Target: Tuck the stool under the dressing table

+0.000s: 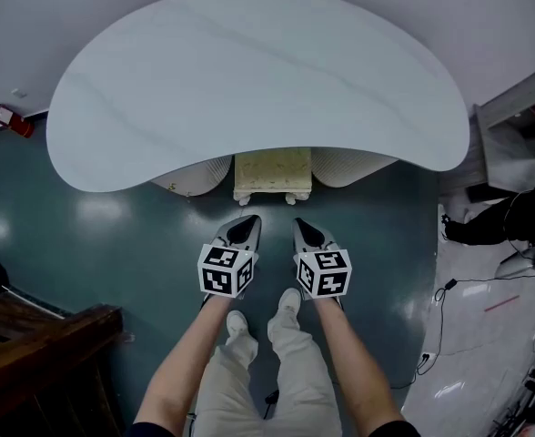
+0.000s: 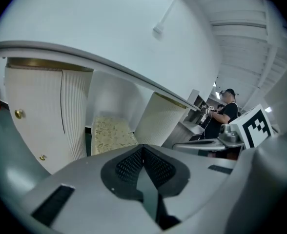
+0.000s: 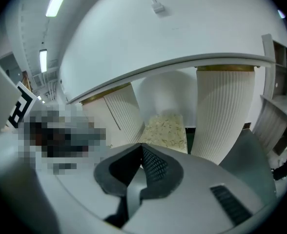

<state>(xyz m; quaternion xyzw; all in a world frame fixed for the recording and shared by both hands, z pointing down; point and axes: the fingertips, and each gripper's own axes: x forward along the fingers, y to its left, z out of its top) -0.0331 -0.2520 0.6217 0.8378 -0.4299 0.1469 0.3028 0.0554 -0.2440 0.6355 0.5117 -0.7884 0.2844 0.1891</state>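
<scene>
Far left of the head view: a red fire extinguisher (image 1: 10,119) is sitting by the wall, with dark wooden furniture (image 1: 42,342) showing at lower left.

I'm holding the left gripper (image 1: 247,227) just left of frame centre, jaws pressed together with nothing between them. It's pointing up-frame at the stool (image 1: 272,173) and hanging clear of it, not touching.

The stool is sitting in the centre gap of the dressing table (image 1: 249,71), between the two ribbed pedestals. It's mostly under the top, with only its front edge and front feet poking out. In both gripper views its patterned seat is showing straight ahead, just above the jaw tips.

I'm holding the right gripper (image 1: 307,229) just right of centre, jaws likewise together and empty. It's below the stool in frame, apart from it.

Far right: black cables (image 1: 439,309) are trailing across the floor.
</scene>
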